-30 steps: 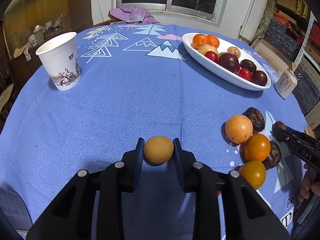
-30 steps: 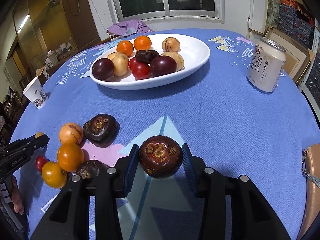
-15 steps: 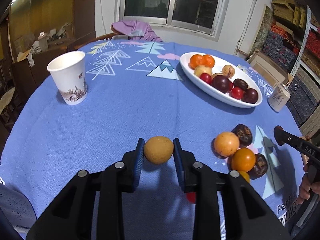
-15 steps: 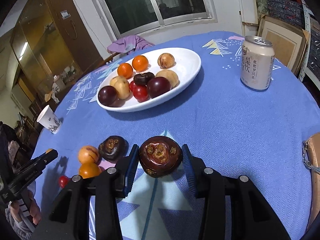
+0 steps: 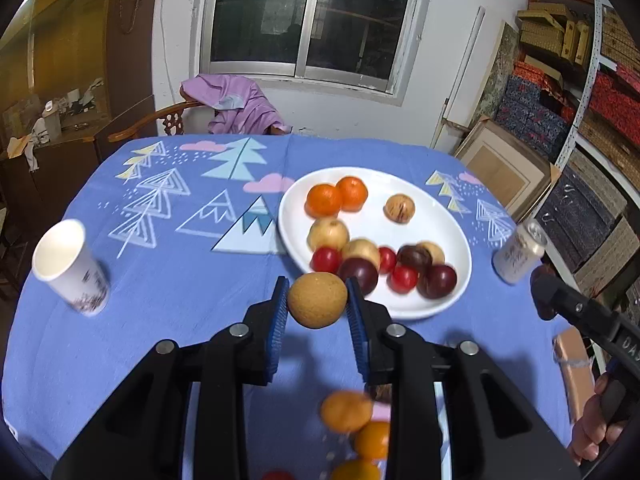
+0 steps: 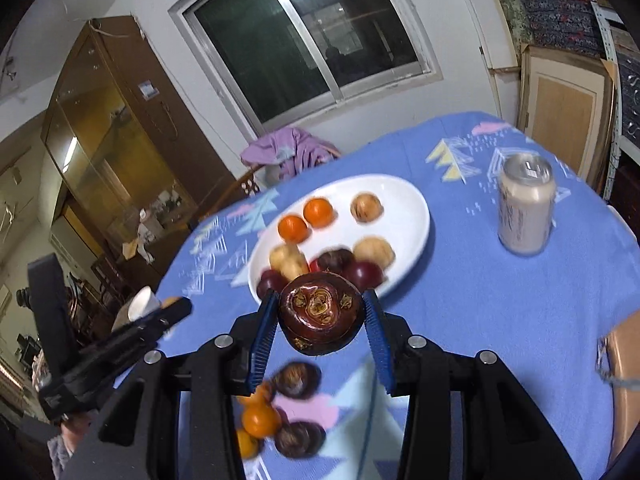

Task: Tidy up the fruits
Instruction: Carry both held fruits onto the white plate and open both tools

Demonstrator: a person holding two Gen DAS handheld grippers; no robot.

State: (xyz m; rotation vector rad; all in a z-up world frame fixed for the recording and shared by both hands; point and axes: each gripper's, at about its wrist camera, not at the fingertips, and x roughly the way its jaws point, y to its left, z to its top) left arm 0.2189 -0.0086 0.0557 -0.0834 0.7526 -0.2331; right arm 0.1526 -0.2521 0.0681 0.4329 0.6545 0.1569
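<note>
Two fruits are up off the tabletop point(image 5: 168, 312) at once, one in each pair of tongs. From the left wrist, the left tongs point(image 5: 317, 306) are nearly closed, blue pads pinching a tan fruit point(image 5: 317, 305) held in the air just short of the plate point(image 5: 440, 216), which already carries oranges, red and dark fruit; a few orange fruits point(image 5: 346, 410) lie on the cloth below, a cup point(image 5: 68, 266) stands off to the left, and a can point(image 5: 518, 256) to the right. From the right wrist, the right tongs point(image 6: 320, 316) stand a little wider, clamped on a dark round fruit point(image 6: 320, 312) that hangs before the plate's near rim point(image 6: 416, 236), with more dark and orange fruit on the cloth beneath. This looks like the carry stage. Next, I'd say, each hand must reach on over the rim, find a bare patch, lower, and only then open, lest the round fruit roll off.
</note>
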